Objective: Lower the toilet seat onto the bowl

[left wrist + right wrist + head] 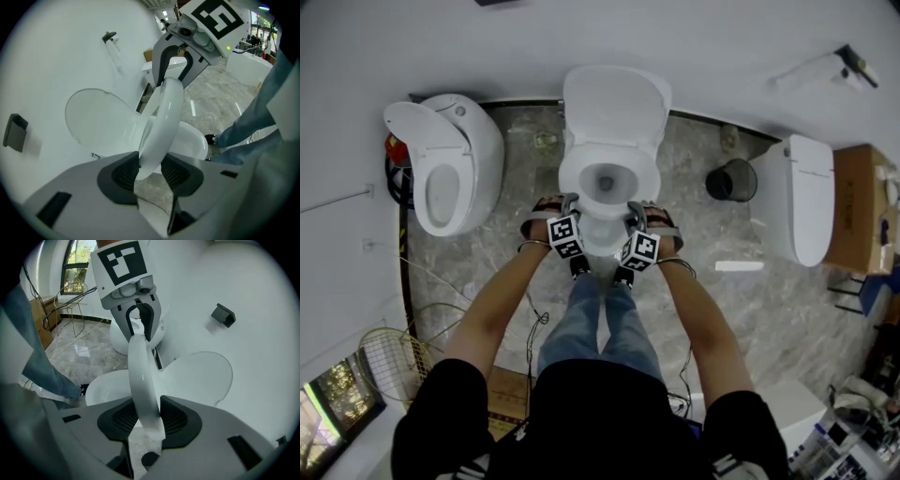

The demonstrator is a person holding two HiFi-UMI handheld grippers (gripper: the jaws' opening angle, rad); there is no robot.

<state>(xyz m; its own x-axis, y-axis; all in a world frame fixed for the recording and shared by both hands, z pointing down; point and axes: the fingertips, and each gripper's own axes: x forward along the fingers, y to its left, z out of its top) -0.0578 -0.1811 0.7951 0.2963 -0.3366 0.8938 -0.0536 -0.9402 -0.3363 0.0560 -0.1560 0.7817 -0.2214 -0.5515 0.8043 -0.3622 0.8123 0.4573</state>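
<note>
- White plastic between dark ribbed pads: our left gripper [150,172] pinches the toilet seat [166,117] at one front side.
- Our right gripper [149,417] pinches the opposite front side, equally near.
- The seat's long axis runs away from both grippers towards the hinge.
- We judge the seat part-lowered, above the bowl [193,140] and clear of the raised lid [98,119].

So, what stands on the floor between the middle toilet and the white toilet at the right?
A dark round bin stands there, beside the right toilet; the head view shows it.
</note>
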